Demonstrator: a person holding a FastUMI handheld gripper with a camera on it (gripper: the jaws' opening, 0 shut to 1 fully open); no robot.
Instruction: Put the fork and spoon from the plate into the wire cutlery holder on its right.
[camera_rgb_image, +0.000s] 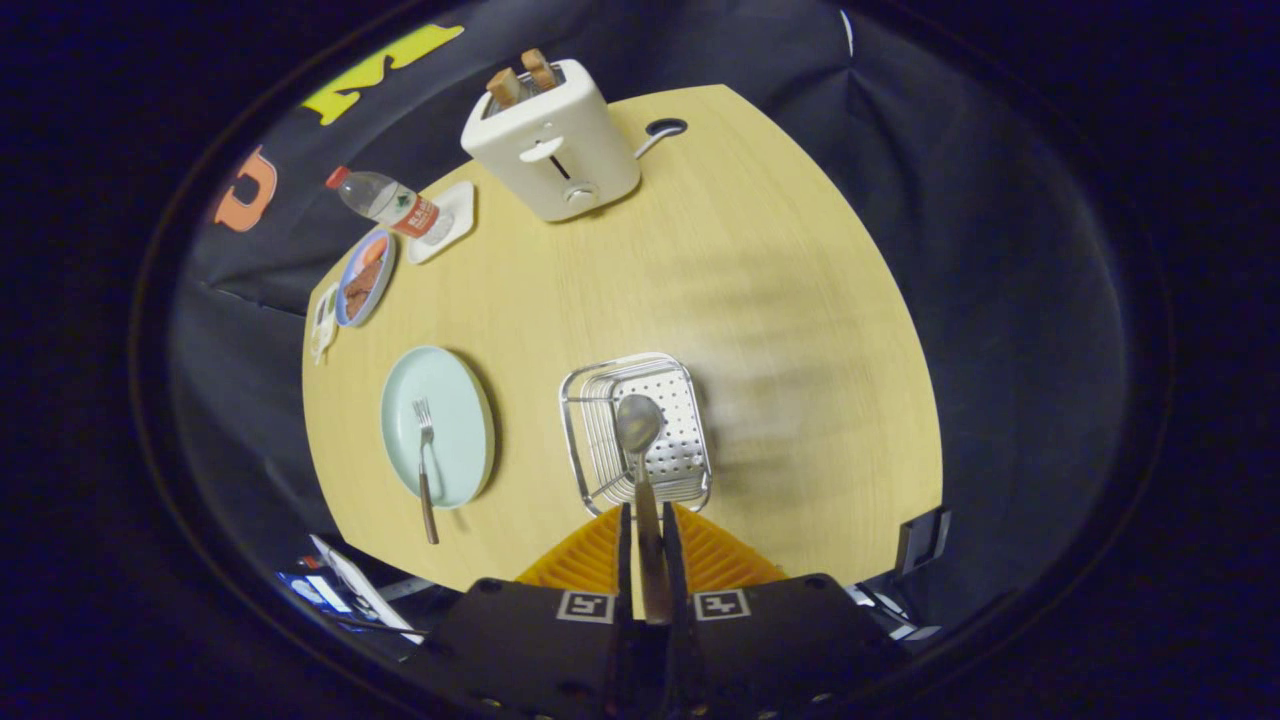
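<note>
Gripper view: the gripper (647, 520) pinches the spoon (639, 440) tight by its handle, bowl over the wire cutlery holder (590, 385) mid-frame. Left of it, the fork (424, 460) lies on the plate (460, 400).

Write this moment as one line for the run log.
claw: shut on spoon | spoon: above wire cutlery holder | fork: on plate | phase: placing spoon

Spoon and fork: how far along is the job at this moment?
Done: nothing sits in the wire cutlery holder yet. In hand: the gripper fingers are shut on the spoon handle, its bowl over the holder. Left: release the spoon, then move the fork from the plate.
</note>
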